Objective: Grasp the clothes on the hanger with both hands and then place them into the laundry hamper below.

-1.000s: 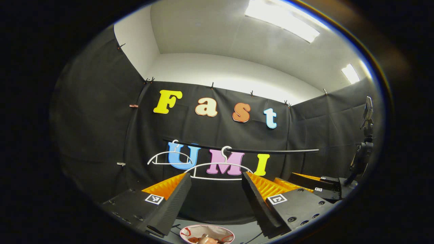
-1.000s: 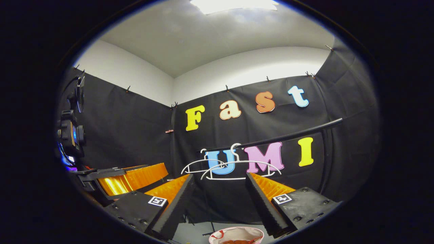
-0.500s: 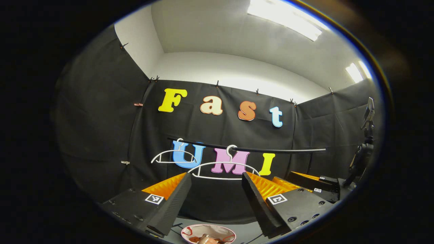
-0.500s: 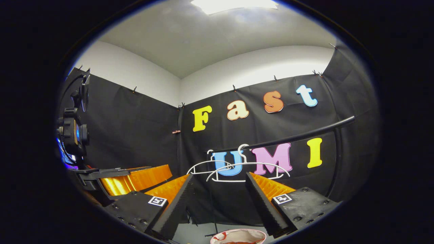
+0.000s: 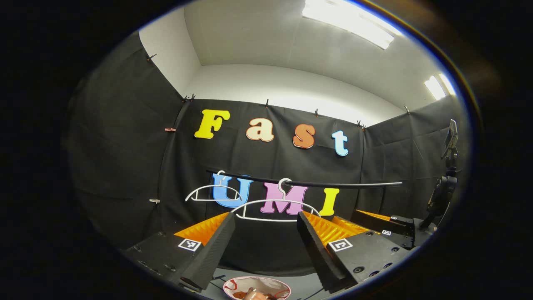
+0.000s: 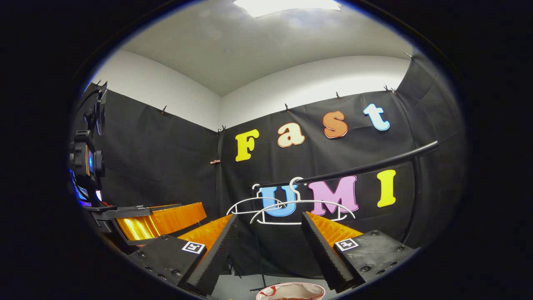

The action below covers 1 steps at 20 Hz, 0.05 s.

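because nothing sits between them, fingers of the left gripper (image 5: 265, 233) spread wide and empty, aimed up at the rail (image 5: 304, 183). same for the right gripper (image 6: 268, 237): wide apart, holding nothing. probably kept open like that since the dropping looks done.

two white hangers on the black rail, both bare: the near hanger (image 5: 275, 208) and the far hanger (image 5: 210, 194) to its left. no clothes hanging there. down low and near, one laundry hamper (image 5: 257, 288) with something reddish inside, likely the clothes (image 5: 250, 294), hard to tell for sure. two grippers, two hangers, one rail, one hamper.
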Available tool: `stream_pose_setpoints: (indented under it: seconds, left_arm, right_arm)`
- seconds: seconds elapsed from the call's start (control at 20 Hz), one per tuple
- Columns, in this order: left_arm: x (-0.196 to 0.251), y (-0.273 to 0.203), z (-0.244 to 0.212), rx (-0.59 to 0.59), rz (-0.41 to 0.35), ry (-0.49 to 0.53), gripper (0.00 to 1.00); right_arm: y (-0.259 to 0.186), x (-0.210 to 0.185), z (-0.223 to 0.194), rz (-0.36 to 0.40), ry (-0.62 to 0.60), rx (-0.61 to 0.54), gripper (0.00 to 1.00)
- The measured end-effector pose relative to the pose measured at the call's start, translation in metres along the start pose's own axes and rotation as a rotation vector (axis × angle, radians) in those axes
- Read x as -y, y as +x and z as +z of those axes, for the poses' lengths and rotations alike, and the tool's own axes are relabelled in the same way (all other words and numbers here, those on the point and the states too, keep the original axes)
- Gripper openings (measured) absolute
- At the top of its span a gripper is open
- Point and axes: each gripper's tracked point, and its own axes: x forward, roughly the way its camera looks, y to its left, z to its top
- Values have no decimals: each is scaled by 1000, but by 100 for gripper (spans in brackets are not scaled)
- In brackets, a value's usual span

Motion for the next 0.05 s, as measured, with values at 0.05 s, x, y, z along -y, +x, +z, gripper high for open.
stream_pose_setpoints:
  seconds: [0.05]
  left_arm:
    - [-1, 0, 0, -3, 2, -2, 95]
  right_arm:
    - [1, 0, -1, 1, 1, -3, 97]
